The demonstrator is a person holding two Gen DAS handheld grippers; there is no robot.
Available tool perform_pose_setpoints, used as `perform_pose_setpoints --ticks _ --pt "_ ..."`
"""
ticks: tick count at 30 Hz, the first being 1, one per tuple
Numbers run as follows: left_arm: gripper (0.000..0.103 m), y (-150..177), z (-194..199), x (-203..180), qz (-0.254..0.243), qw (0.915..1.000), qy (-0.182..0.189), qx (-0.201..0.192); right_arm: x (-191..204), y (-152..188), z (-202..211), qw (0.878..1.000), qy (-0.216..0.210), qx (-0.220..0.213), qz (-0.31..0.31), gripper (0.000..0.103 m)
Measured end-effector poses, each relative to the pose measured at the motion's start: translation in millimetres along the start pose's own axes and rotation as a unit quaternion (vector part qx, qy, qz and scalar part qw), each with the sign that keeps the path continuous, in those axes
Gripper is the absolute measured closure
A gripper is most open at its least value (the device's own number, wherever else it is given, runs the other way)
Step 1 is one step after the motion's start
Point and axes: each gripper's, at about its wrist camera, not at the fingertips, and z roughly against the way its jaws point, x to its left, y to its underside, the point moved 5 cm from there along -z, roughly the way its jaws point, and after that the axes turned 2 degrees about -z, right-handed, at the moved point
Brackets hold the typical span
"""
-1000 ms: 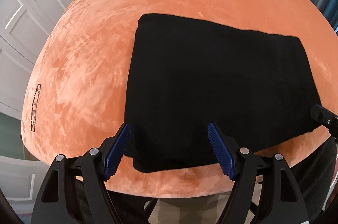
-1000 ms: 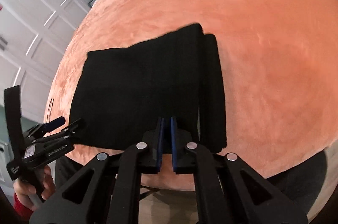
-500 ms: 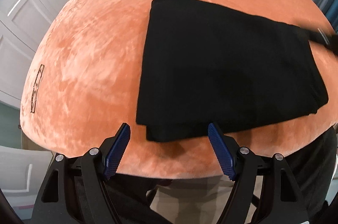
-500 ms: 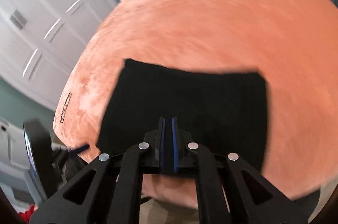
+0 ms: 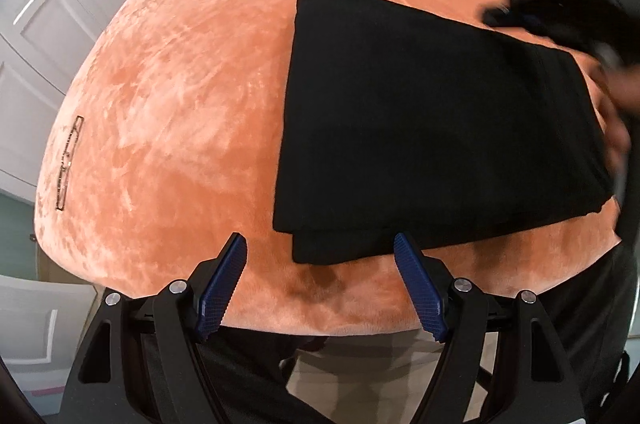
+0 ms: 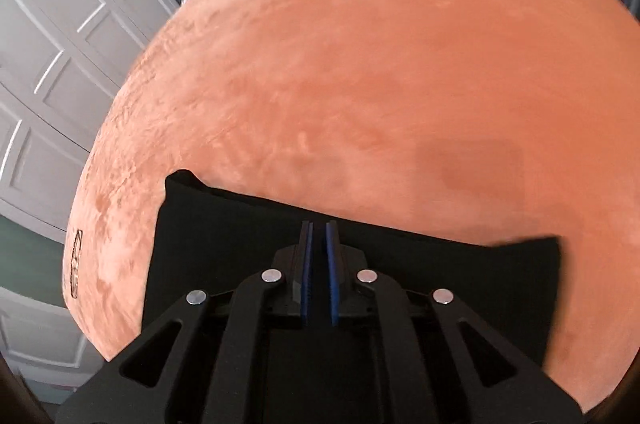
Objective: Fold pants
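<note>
We are looking at the pants (image 5: 436, 128) lying folded into a rectangle on the blanket (image 5: 192, 96). Our left gripper (image 5: 320, 284) is hanging wide and empty; the right gripper (image 6: 319, 264) is nearly closed, apparently holding nothing.

An orange plush bed cover (image 5: 192, 96) is spread flat; 1 folded black pants (image 5: 432, 128) is laid on it.

A home bedroom is showing here: white panelled wardrobe doors (image 5: 60, 36) at left, an orange plush bed cover (image 5: 192, 112) filling the centre.

Black pants (image 5: 436, 128) — folded flat on orange blanket (image 5: 192, 104).
</note>
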Motion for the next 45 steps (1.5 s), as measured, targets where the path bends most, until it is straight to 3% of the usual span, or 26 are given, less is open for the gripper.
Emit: perform_pose_setpoints --ticks 2,3,5,8,9,12,18,22,28,30,32,34,38,39,43,44,45 --pt "0.03 -1.8 -0.9 -2.3 -0.003 1.0 0.004 0.0 -27.8 16.8 -0.4 0.998 0.051 0.016 0.022 0.099" --pt "0.03 -3.2 -1.3 -5.4 -0.009 1.0 0.003 -0.001 -48.0 26.4 -0.8 0.998 0.051 0.026 0.004 0.101" --pt "0.03 -5.1 -0.3 -9.5 -0.018 0.9998 -0.005 -0.004 -60.4 33.9 21.3 0.999 0.021 0.008 -0.048 0.096" --pt "0.03 -6.9 3.1 -14.7 -0.019 0.9998 -0.004 -0.007 -56.0 46.6 60.4 0.999 0.02 -0.037 -0.03 0.09" --pt "0.03 -7.3 3.5 -17.0 -0.019 0.9998 -0.004 -0.007 -58.7 57.4 63.9 0.999 0.024 -0.029 -0.018 0.081" --pt "0.03 -7.7 5.1 -26.2 -0.027 0.9996 -0.008 -0.007 -83.8 82.9 52.0 0.999 0.053 0.001 -0.014 0.081" --pt "0.03 -8.9 8.3 -40.3 -0.038 0.9991 -0.015 -0.009 -82.7 100.2 91.7 0.999 0.006 -0.023 -0.047 0.078" --pt "0.03 -11.4 9.5 -49.6 -0.044 0.9988 -0.017 -0.009 -88.4 128.7 75.8 0.999 0.037 0.001 -0.01 0.076" --pt "0.03 -13.9 11.0 -50.8 -0.046 0.9987 -0.024 -0.006 -102.1 132.3 83.1 0.998 -0.002 0.004 -0.058 0.072" --pt "0.021 -17.4 11.3 -45.0 -0.025 0.9996 0.009 0.0 -102.4 128.1 93.1 0.998 -0.012 -0.001 -0.065 0.072" --pt "0.018 -21.2 10.7 -36.4 -0.001 0.9985 0.054 0.007 -109.4 125.4 106.0 0.997 -0.009 -0.01 -0.074 0.061" --pt "0.017 -26.3 6.1 -19.1 0.042 0.9927 0.111 0.02 -121.9 126.8 114.3 0.996 0.003 -0.012 -0.086 0.037" --pt "0.017 -30.2 -16.0 22.7 0.151 0.9711 0.179 0.044 -127.9 125.9 116.1 0.996 -0.004 -0.006 -0.089 0.018" --pt "0.017 -30.7 -25.6 31.5 0.174 0.9636 0.196 0.052 -129.1 126.5 109.9 0.996 -0.008 0.001 -0.091 0.017" --pt "0.017 -29.8 -57.8 33.0 0.205 0.9474 0.229 0.091 -128.1 124.3 72.6 0.99 -0.046 0.045 -0.127 0.018" --pt "0.013 -30.7 -62.9 25.8 0.198 0.9477 0.233 0.091 -126.5 125.7 62.3 0.986 -0.064 0.057 -0.14 0.018" --pt "0.007 -32.6 -66.0 17.8 0.183 0.9534 0.224 0.086 -125.4 126.5 54.5 0.984 -0.075 0.066 -0.149 0.025"
